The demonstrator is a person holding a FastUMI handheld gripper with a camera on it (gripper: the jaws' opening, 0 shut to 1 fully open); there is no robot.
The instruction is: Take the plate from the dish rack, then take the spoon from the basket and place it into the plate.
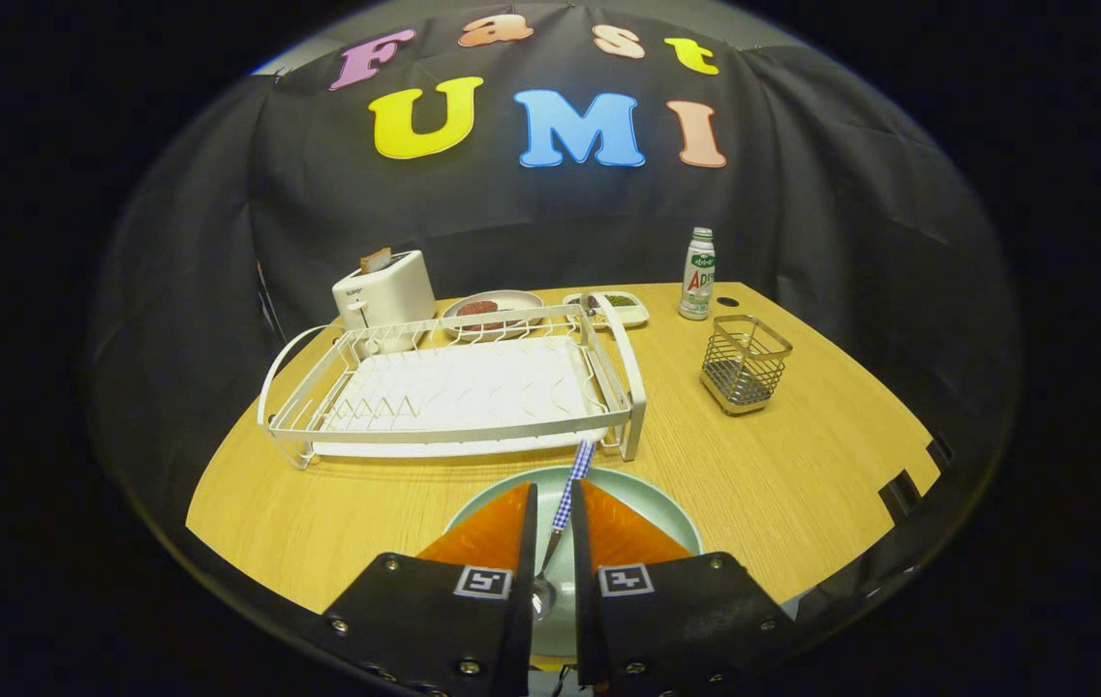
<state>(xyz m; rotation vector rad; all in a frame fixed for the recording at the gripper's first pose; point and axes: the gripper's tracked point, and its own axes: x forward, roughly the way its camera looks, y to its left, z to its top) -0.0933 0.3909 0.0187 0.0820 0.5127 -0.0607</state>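
Observation:
My gripper (pixel 553 496) hangs over a pale green plate (pixel 666 513) that lies on the wooden table just in front of the dish rack. Its two orange fingers (pixel 497 532) stand close together, shut on a spoon (pixel 565 499). The spoon's blue-and-white checked handle sticks out ahead of the fingertips toward the rack. Its metal bowl sits low between the fingers, over the plate's middle. The white wire dish rack (pixel 453 387) stands beyond the plate with no dishes in it. To the right, the small metal wire basket (pixel 746 363) holds nothing.
Behind the rack stand a white toaster (pixel 383 290), a plate with food (pixel 492 310) and a small tray (pixel 613 308). A bottle (pixel 697 275) stands at the back right. Bare table (pixel 802 484) lies right of the plate.

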